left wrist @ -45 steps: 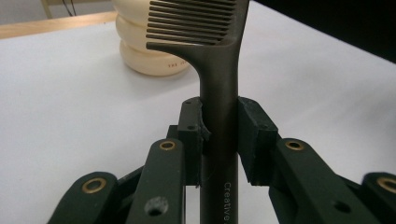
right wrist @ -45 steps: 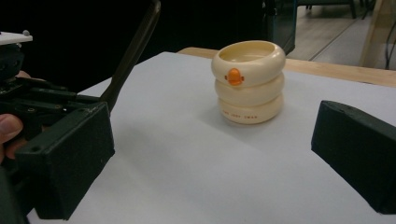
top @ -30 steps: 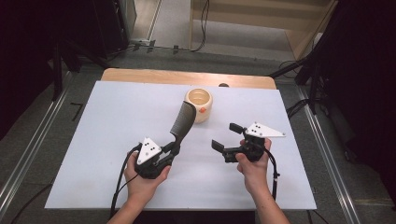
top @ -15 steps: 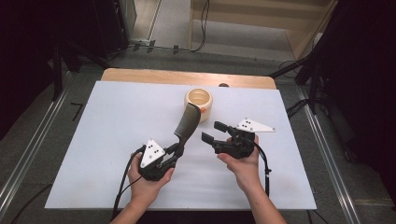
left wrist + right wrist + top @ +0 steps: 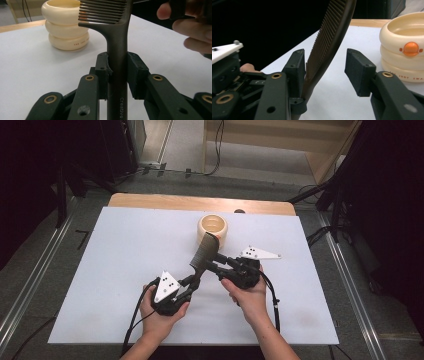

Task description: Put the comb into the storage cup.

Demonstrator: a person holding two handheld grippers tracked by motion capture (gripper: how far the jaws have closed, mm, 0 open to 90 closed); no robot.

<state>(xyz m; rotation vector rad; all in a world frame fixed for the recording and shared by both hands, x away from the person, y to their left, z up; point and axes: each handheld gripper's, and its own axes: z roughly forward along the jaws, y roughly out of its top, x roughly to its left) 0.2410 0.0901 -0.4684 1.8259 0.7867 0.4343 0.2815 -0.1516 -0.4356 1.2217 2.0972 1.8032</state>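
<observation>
Presently the left gripper is clamped on the comb handle, holding it raised above the worktop near the cream cup. Right gripper, jaws just closing, brackets the toothed end; one pad apparently touches, grip incomplete. Handover remains outstanding.
</observation>
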